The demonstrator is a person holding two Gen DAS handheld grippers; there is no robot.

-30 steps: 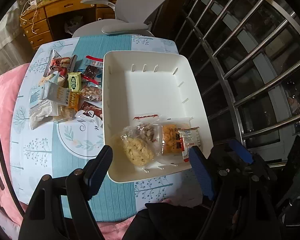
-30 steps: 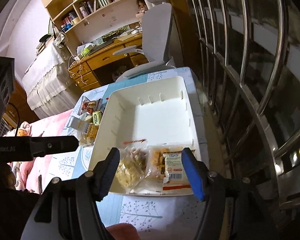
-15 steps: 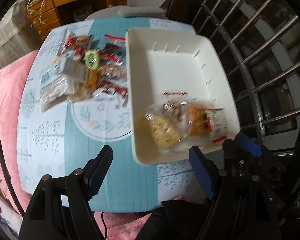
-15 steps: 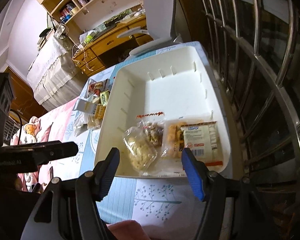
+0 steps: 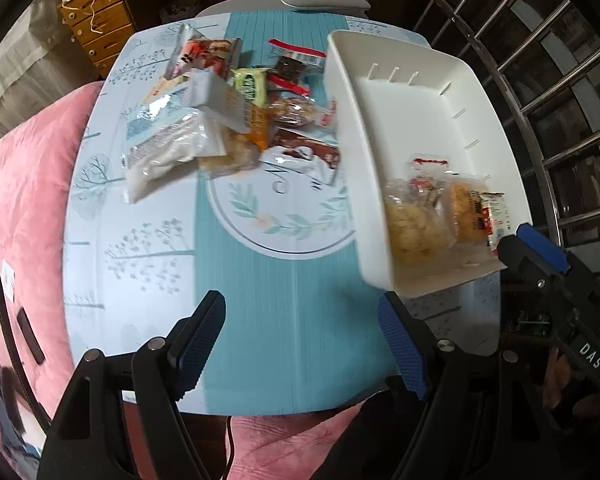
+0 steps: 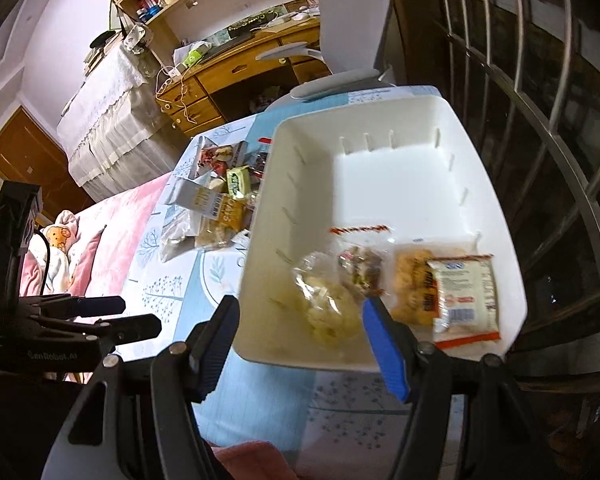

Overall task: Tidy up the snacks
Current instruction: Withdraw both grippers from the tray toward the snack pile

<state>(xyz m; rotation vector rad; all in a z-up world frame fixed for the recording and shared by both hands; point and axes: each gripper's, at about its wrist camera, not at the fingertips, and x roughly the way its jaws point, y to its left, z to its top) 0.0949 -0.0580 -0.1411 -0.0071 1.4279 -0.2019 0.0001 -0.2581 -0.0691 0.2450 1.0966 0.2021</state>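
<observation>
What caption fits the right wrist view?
Open right claw over white bin holding packaged snacks.

A teal and pale-blue tree-printed tablecloth (image 5: 148,248) is seen under a plain white bin (image 5: 420,120); blue pads (image 5: 400,344) are shown.

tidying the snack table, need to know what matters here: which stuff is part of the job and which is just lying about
Part of the job:
white bin
snack packets in the bin
loose snack pile on the table

Just lying about:
office chair
wooden desk
pink bedding
</observation>
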